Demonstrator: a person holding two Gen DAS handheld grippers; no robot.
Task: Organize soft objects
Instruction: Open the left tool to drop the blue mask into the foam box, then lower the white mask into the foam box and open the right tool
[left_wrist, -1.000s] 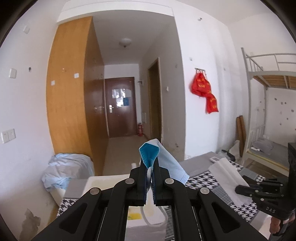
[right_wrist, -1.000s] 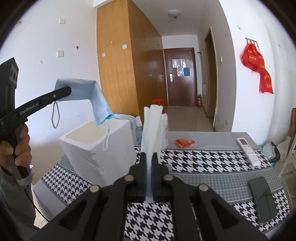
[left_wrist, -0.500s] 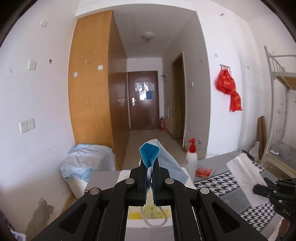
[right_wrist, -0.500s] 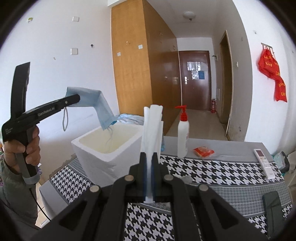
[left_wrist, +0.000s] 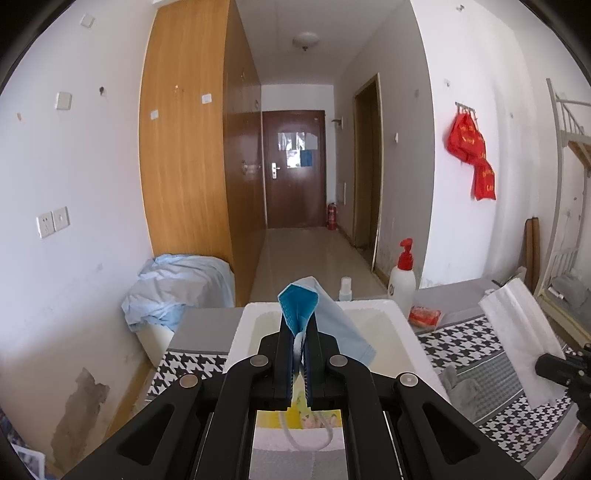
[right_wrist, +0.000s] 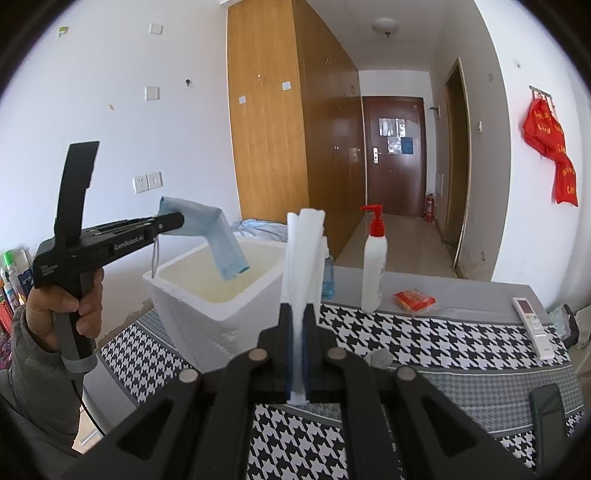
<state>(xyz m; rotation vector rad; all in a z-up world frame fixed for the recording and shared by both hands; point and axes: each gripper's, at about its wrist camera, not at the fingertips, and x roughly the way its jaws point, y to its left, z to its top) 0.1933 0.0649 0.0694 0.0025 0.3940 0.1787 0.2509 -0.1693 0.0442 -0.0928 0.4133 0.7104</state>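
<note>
The table (right_wrist: 461, 354), in a houndstooth cloth, bears the white foam box (right_wrist: 218, 291) at its left end. Only the right wrist view shows the left hand (right_wrist: 66, 310) on its handle; only the left wrist view shows yellow packaging on the box floor. A second ago the box lay below and left of the left gripper (left_wrist: 299, 332); now the gripper is above the box's opening, and the pump bottle (left_wrist: 402, 280) behind the box has come into its view. That gripper is clamped on a blue mask (right_wrist: 218, 236), whose long end hangs down into the box. The right gripper (right_wrist: 297, 314), right of the box, pinches a white tissue (right_wrist: 303, 258) standing upright.
</note>
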